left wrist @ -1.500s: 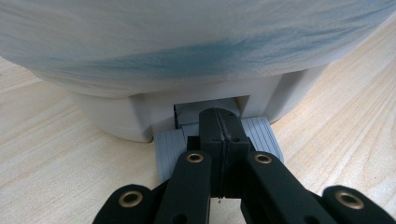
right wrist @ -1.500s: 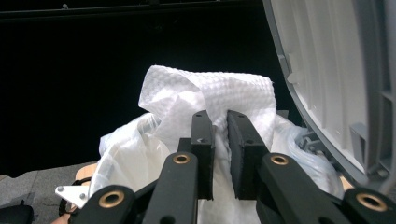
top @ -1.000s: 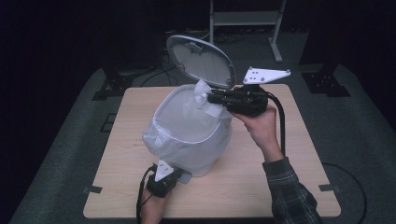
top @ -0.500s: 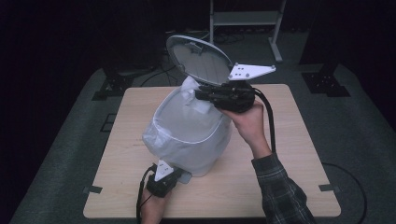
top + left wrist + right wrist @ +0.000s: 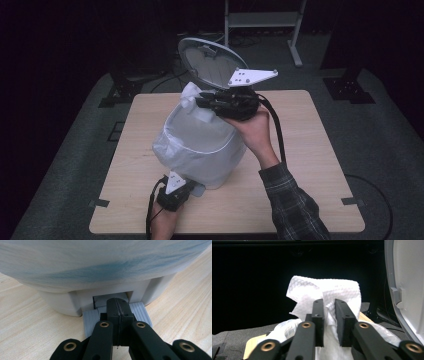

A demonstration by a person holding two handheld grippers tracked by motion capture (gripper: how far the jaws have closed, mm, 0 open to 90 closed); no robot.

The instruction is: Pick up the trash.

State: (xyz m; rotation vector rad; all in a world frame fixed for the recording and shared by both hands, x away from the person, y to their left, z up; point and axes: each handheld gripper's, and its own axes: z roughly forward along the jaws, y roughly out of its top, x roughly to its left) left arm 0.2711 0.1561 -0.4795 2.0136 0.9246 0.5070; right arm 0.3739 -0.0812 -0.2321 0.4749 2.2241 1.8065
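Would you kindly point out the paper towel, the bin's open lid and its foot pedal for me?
paper towel (image 5: 337,290), right gripper view, upper sheet above the jaws.
lid (image 5: 212,62), high view, its inner face.
foot pedal (image 5: 90,318), left gripper view, ribbed left part.

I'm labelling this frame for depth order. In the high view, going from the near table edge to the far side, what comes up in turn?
Left gripper on the pedal → lined bin → right gripper holding the paper towel → raised lid → metal stand on the floor behind.
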